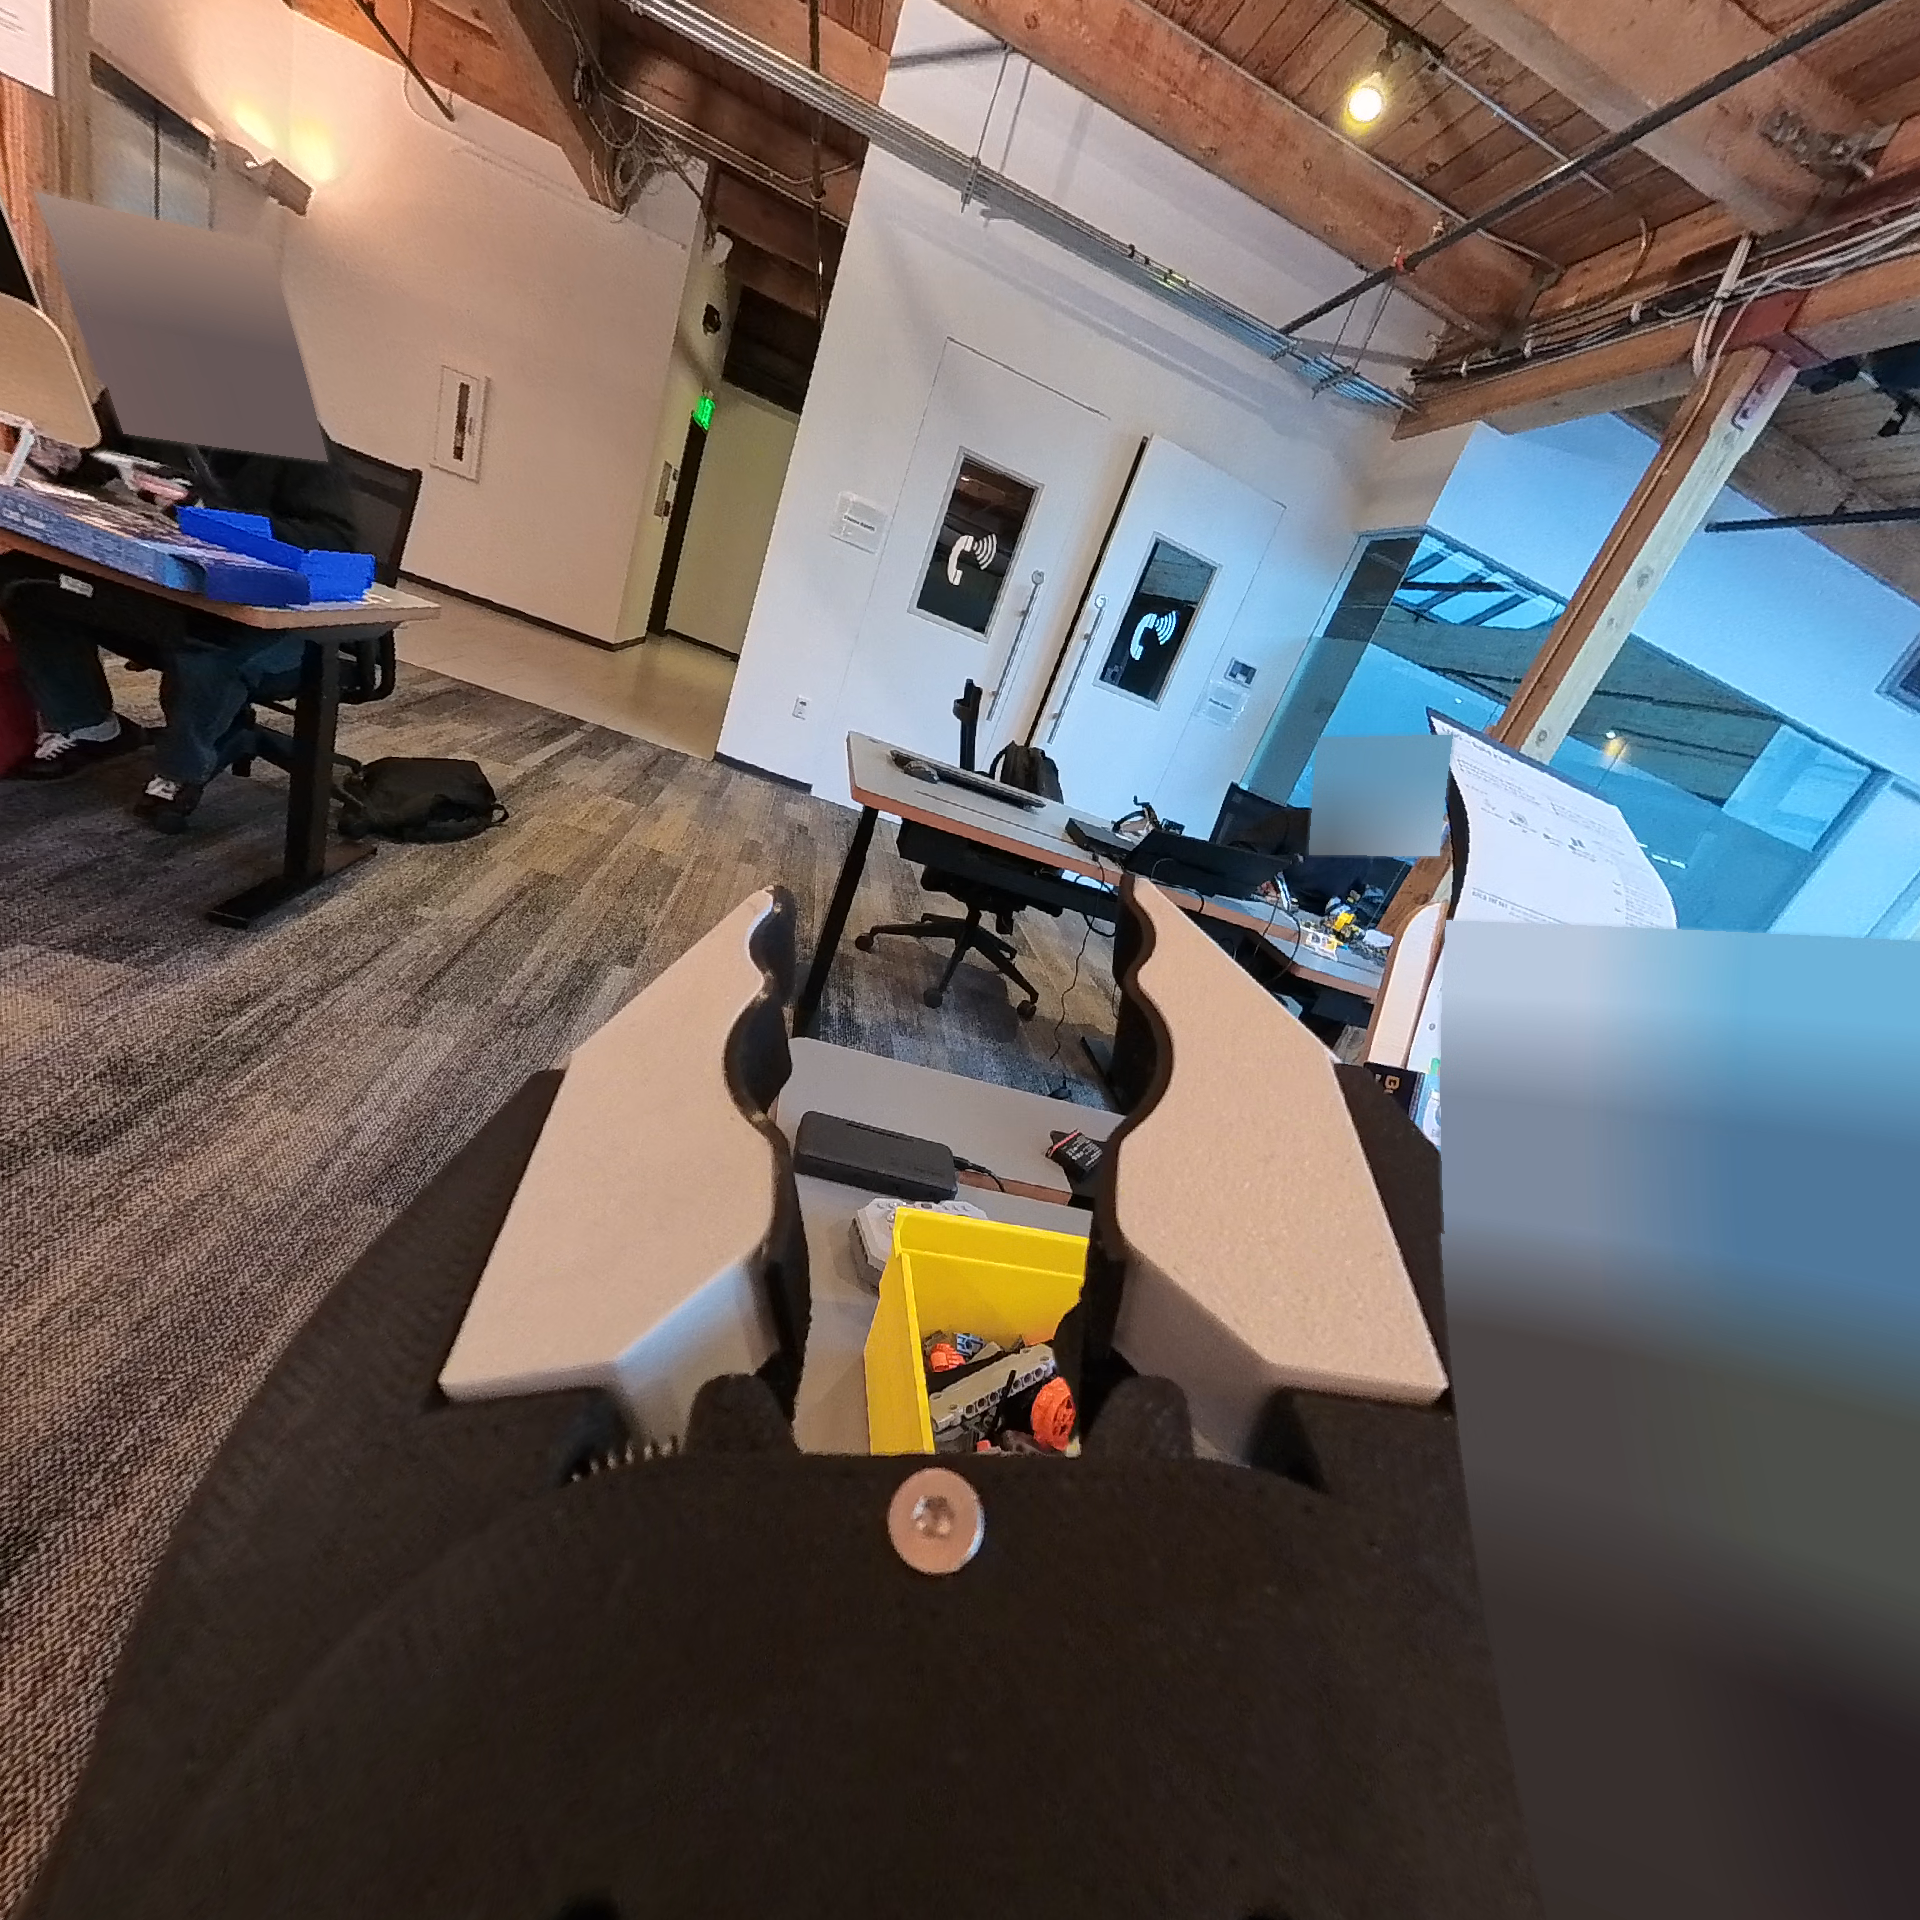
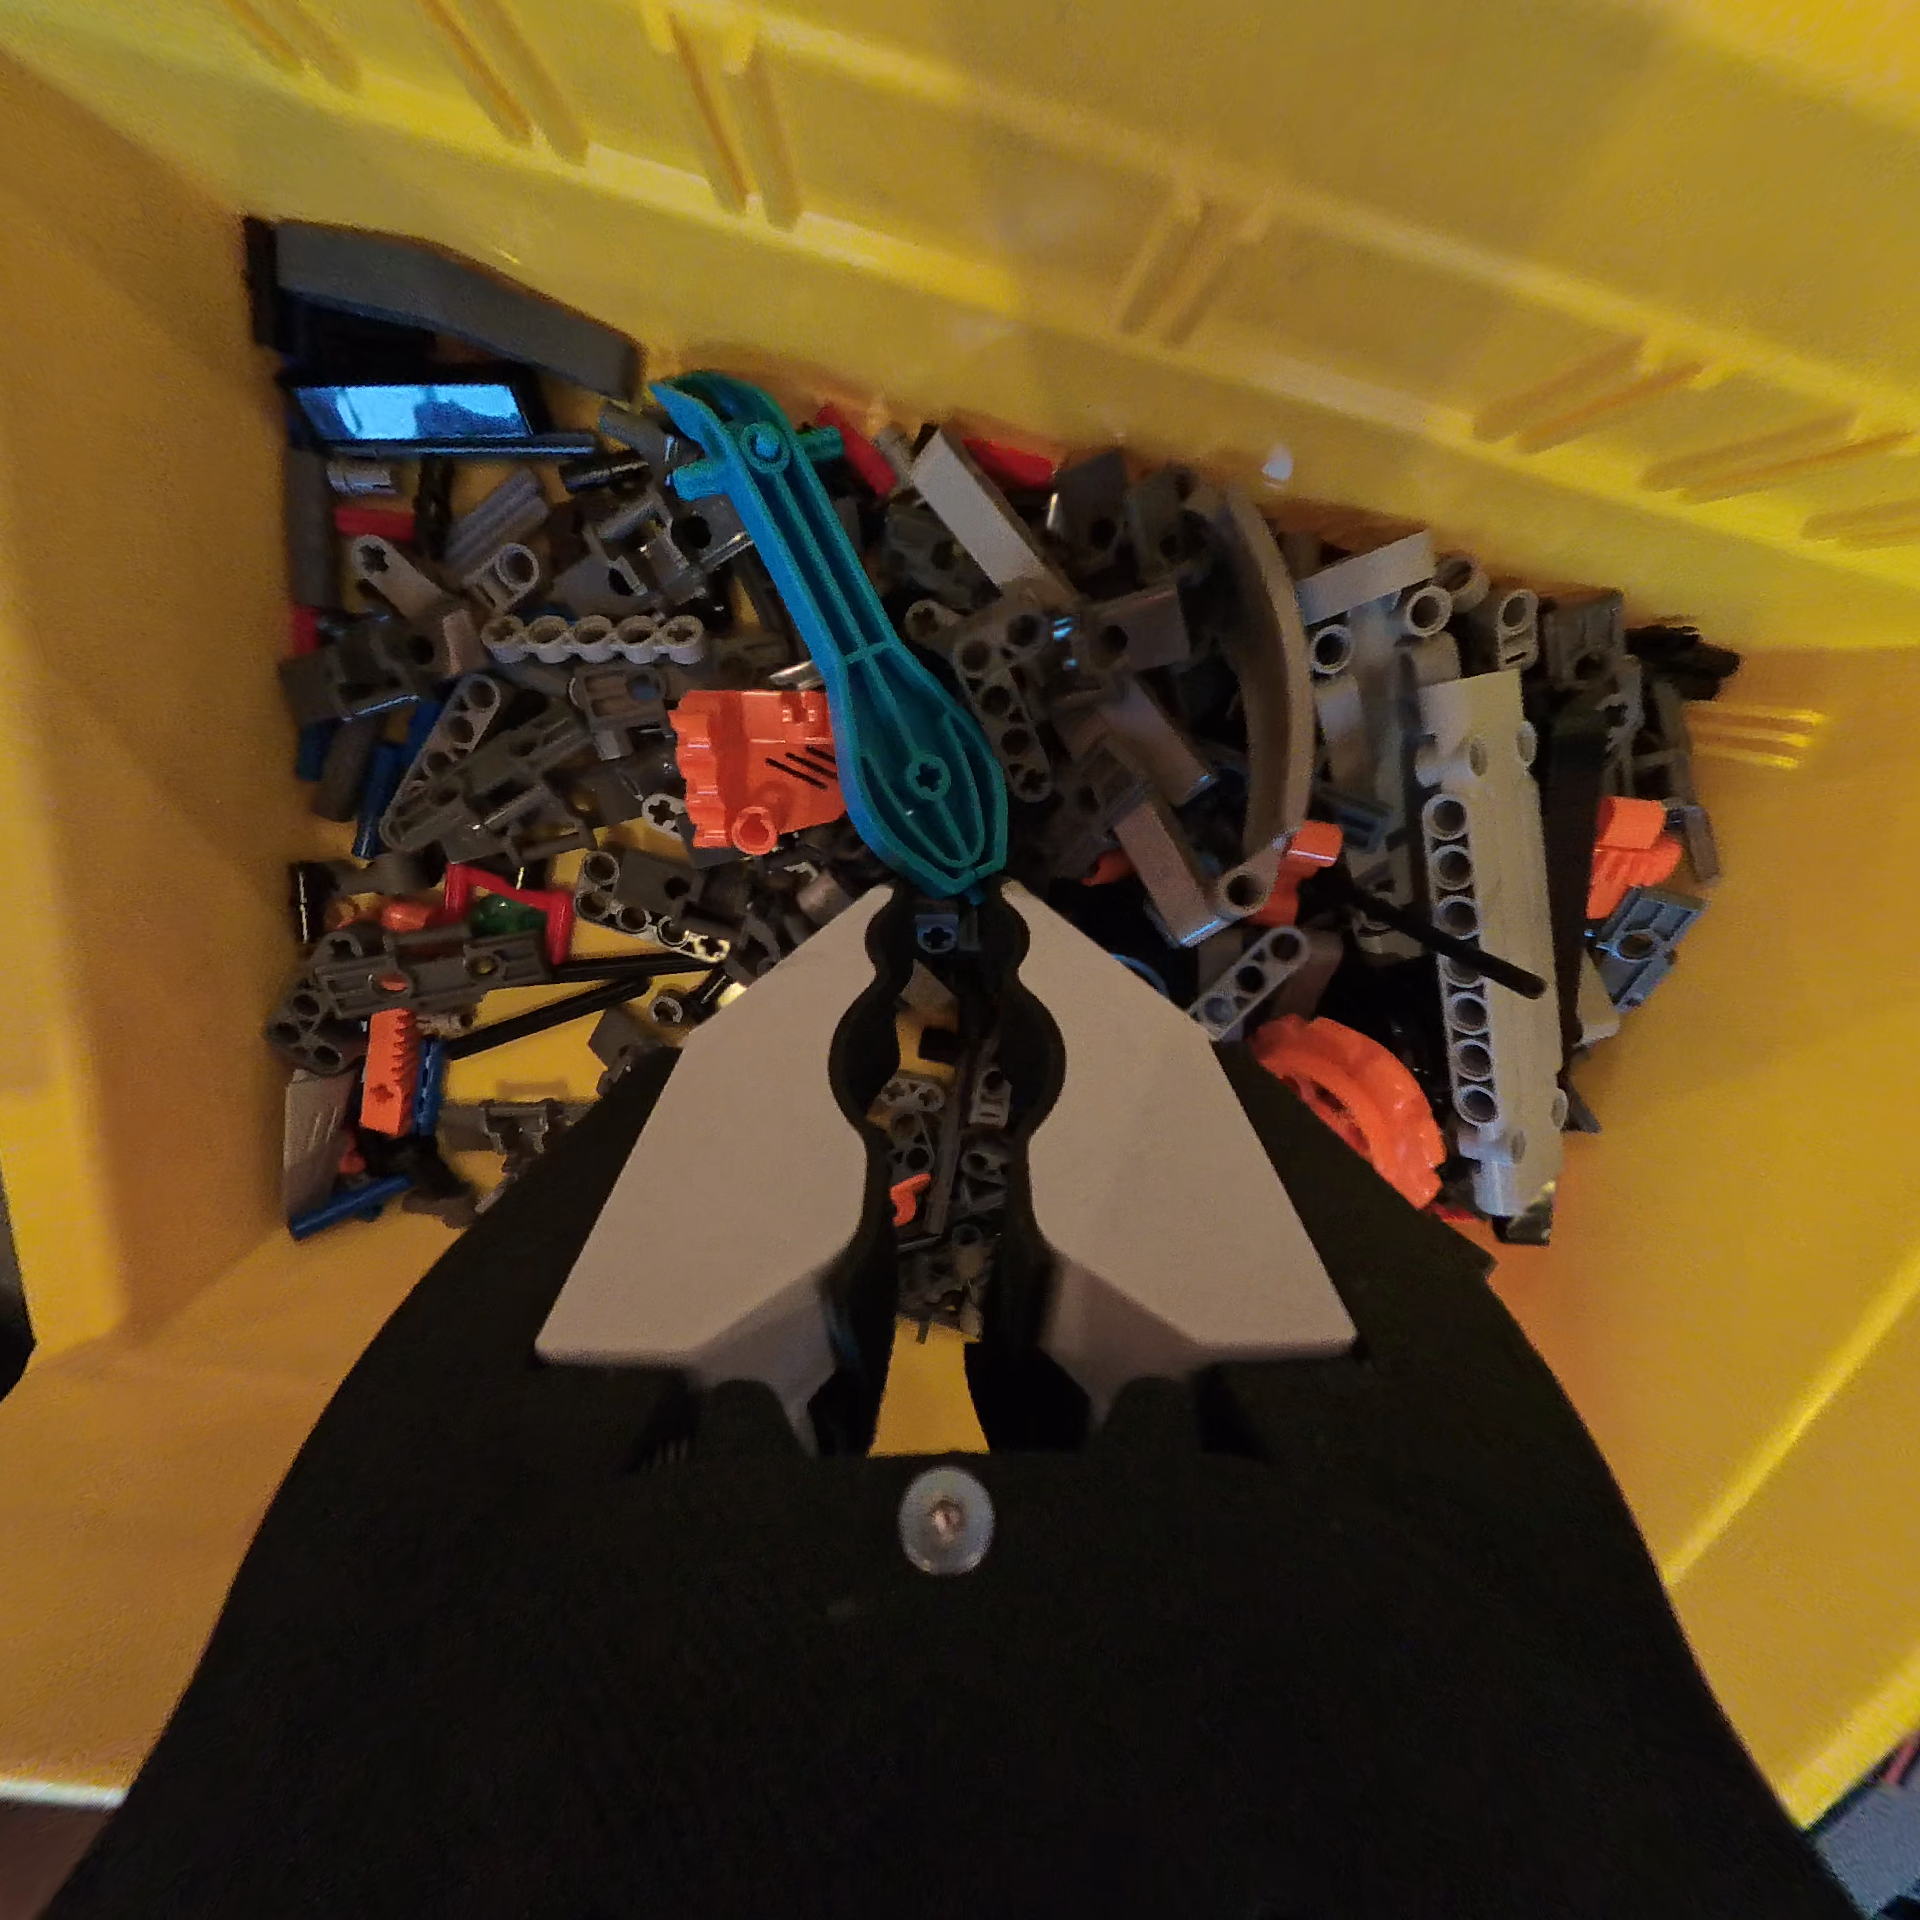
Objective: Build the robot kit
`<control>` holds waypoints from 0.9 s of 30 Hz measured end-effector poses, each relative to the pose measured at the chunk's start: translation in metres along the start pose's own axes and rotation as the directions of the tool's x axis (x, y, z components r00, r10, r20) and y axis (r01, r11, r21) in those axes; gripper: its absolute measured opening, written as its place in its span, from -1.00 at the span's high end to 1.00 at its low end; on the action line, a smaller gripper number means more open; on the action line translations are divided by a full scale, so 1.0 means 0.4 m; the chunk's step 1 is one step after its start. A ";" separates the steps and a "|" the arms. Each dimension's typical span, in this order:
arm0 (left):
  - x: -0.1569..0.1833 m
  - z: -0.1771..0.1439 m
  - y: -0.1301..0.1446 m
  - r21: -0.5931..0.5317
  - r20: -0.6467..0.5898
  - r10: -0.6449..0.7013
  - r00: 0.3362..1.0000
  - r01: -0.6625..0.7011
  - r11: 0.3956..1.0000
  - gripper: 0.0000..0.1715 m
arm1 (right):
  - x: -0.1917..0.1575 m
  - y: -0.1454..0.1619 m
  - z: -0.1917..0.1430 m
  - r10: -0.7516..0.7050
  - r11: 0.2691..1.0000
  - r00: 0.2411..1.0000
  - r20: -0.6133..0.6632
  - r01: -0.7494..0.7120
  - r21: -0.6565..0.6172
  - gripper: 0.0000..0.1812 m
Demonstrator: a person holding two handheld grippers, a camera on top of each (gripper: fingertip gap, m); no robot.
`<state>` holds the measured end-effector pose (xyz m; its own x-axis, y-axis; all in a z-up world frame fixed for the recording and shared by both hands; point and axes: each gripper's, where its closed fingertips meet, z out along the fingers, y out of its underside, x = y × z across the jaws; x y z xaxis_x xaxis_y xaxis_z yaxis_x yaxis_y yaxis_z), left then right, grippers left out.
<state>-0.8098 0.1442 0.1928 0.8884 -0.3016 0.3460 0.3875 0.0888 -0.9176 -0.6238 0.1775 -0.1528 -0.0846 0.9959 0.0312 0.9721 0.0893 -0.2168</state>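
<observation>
My right gripper (image 2: 943, 914) is inside a yellow bin (image 2: 1143, 260) and is shut on the near end of a long teal plastic part (image 2: 831, 644), which sticks up and away from the fingertips over a pile of grey, black and orange building pieces (image 2: 1143, 727). An orange block (image 2: 753, 769) lies just left of the teal part. My left gripper (image 1: 951, 925) is open and empty, held up in the air and pointing across the room. Below its fingers the same yellow bin (image 1: 977, 1278) with loose pieces stands on a grey table (image 1: 831, 1351).
A black box (image 1: 873, 1153) lies on the table beyond the bin. Desks (image 1: 977, 810), an office chair (image 1: 966, 935) and a seated person (image 1: 208, 665) at a desk with blue trays (image 1: 260, 551) stand farther off on carpet. An orange wheel (image 2: 1351, 1112) lies at the bin's right. The grippers' ends are close to 40 centimetres from one another.
</observation>
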 end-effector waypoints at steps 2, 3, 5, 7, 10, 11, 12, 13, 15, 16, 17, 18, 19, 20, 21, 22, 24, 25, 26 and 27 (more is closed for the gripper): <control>0.000 0.000 0.000 0.000 0.000 0.001 1.000 -0.001 1.000 0.32 | -0.006 0.004 0.001 -0.007 1.000 1.000 0.010 0.007 -0.007 0.87; 0.001 0.000 0.000 0.000 0.000 0.001 1.000 -0.001 1.000 0.32 | -0.009 0.005 0.000 -0.008 1.000 1.000 0.016 0.008 -0.008 0.87; 0.002 0.000 0.001 -0.002 -0.001 0.003 1.000 -0.003 1.000 0.32 | -0.020 0.008 -0.004 -0.007 1.000 0.999 0.036 0.008 -0.014 0.87; 0.002 -0.001 0.000 0.000 0.000 0.004 1.000 -0.004 1.000 0.32 | -0.039 0.020 -0.004 -0.016 0.999 0.997 0.071 0.019 -0.037 0.87; 0.001 -0.001 0.000 0.000 0.000 0.002 1.000 -0.002 1.000 0.32 | -0.063 0.030 -0.004 -0.038 0.997 0.994 0.104 0.044 -0.065 0.87; 0.001 0.000 0.000 0.001 0.000 0.002 1.000 -0.002 1.000 0.32 | -0.068 0.032 -0.004 -0.045 0.996 0.993 0.107 0.053 -0.071 0.87; 0.003 0.000 0.000 0.001 -0.002 0.001 1.000 -0.001 1.000 0.32 | -0.073 0.033 -0.004 -0.052 0.995 0.992 0.110 0.061 -0.077 0.87; 0.005 0.001 0.000 0.000 -0.004 0.002 1.000 -0.002 1.000 0.32 | -0.088 0.036 -0.006 -0.055 0.994 0.989 0.138 0.067 -0.083 0.87; 0.008 0.002 0.002 -0.006 -0.004 0.009 1.000 -0.009 1.000 0.32 | -0.126 0.042 -0.009 -0.070 0.992 0.975 0.211 0.090 -0.086 0.84; 0.008 0.003 0.003 -0.007 -0.003 0.010 1.000 -0.010 1.000 0.32 | -0.137 0.045 -0.007 -0.084 0.990 0.970 0.226 0.107 -0.091 0.84; 0.008 0.003 0.003 -0.006 -0.005 0.009 1.000 -0.009 1.000 0.31 | -0.144 0.048 -0.004 -0.097 0.987 0.967 0.234 0.124 -0.102 0.83; 0.008 0.003 0.002 -0.006 -0.006 0.007 1.000 -0.007 1.000 0.32 | -0.151 0.050 -0.002 -0.110 0.984 0.964 0.242 0.140 -0.107 0.81; 0.007 0.002 0.002 -0.005 -0.005 0.007 1.000 -0.007 1.000 0.32 | -0.159 0.050 -0.004 -0.122 0.983 0.959 0.254 0.153 -0.103 0.81; 0.006 0.001 0.001 -0.002 -0.003 0.007 1.000 -0.007 1.000 0.32 | -0.169 0.048 -0.007 -0.132 0.983 0.954 0.270 0.161 -0.091 0.79; 0.006 0.000 -0.001 0.001 -0.003 0.005 1.000 -0.005 1.000 0.32 | -0.181 0.045 -0.013 -0.142 0.983 0.945 0.294 0.170 -0.074 0.79; 0.006 -0.001 -0.002 0.003 -0.005 0.004 1.000 -0.004 1.000 0.32 | -0.202 0.043 -0.019 -0.152 0.982 0.928 0.339 0.180 -0.052 0.79; 0.005 -0.001 -0.001 0.001 -0.004 0.004 1.000 -0.004 1.000 0.32 | -0.224 0.041 -0.029 -0.173 0.979 0.909 0.378 0.200 -0.032 0.78; 0.005 -0.001 0.000 -0.001 -0.004 0.005 1.000 -0.005 1.000 0.32 | -0.216 0.044 -0.030 -0.170 0.979 0.918 0.359 0.198 -0.043 0.73; 0.005 -0.001 0.000 -0.002 -0.005 0.005 1.000 -0.005 1.000 0.32 | -0.205 0.048 -0.034 -0.156 0.982 0.929 0.335 0.184 -0.053 0.69; 0.006 -0.002 -0.001 -0.001 -0.006 0.004 1.000 -0.004 1.000 0.32 | -0.193 0.049 -0.040 -0.137 0.985 0.939 0.314 0.162 -0.053 0.66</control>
<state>-0.8081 0.1427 0.1936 0.8888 -0.3065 0.3408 0.3834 0.0896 -0.9192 -0.5948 0.1022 -0.1439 -0.2816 0.9271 -0.2475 0.9558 0.2483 -0.1573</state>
